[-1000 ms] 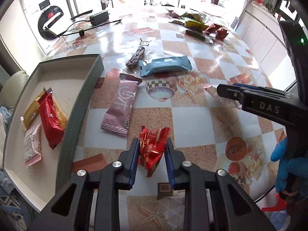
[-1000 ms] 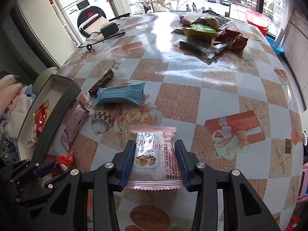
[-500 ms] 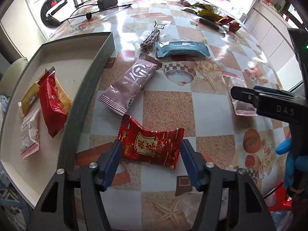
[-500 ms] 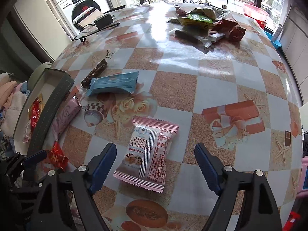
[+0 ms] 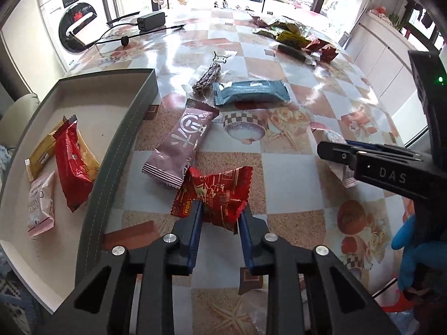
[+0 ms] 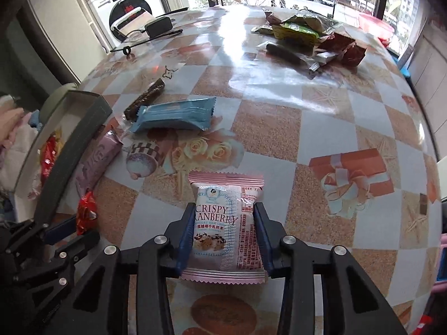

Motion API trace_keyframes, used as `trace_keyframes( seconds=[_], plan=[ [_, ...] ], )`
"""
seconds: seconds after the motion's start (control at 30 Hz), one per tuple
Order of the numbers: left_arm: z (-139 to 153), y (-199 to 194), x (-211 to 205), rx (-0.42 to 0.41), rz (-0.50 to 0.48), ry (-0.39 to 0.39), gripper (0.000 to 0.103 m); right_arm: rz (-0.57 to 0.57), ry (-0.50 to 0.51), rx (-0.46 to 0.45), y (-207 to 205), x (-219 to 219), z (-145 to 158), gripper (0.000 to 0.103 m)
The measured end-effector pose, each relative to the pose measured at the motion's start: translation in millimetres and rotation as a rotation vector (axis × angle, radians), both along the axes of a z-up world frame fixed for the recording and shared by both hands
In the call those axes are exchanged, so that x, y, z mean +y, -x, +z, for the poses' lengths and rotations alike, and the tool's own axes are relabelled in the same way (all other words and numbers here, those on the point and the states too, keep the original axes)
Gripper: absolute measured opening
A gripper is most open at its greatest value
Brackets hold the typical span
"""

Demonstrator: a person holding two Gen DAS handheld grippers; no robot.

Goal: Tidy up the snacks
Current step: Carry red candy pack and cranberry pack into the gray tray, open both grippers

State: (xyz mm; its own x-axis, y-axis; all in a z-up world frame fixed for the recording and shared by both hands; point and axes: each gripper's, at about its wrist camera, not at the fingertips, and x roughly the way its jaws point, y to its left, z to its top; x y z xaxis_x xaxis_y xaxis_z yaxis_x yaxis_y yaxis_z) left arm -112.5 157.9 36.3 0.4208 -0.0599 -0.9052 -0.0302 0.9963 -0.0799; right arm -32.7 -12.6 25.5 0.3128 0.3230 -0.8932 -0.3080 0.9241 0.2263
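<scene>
Closing left tongs (image 5: 218, 211) pinch a light, crinkly red candy wrapper (image 5: 213, 193); closing right tongs (image 6: 225, 237) squeeze a soft cranberry packet's (image 6: 227, 223) sides beside the tray (image 5: 117, 150).

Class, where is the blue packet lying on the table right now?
In the left wrist view, the blue packet lies mid-table, right of the dark bar, beyond the mauve packet.

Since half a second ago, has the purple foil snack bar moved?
No. The purple foil snack bar still lies beside the grey tray's wall, below the blue packet.
</scene>
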Motion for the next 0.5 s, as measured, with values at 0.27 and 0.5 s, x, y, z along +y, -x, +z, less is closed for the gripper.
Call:
trace_keyframes(
  seconds=[0.27,0.5],
  plan=[
    [27,3,16,-0.060,0.016,0.061,0.013,0.002,-0.087,0.000,0,5,26,0.042],
    [14,-1,18,0.004,-0.021,0.020,0.015,0.043,-0.095,-0.019,2,33,39,0.042]
  ],
)
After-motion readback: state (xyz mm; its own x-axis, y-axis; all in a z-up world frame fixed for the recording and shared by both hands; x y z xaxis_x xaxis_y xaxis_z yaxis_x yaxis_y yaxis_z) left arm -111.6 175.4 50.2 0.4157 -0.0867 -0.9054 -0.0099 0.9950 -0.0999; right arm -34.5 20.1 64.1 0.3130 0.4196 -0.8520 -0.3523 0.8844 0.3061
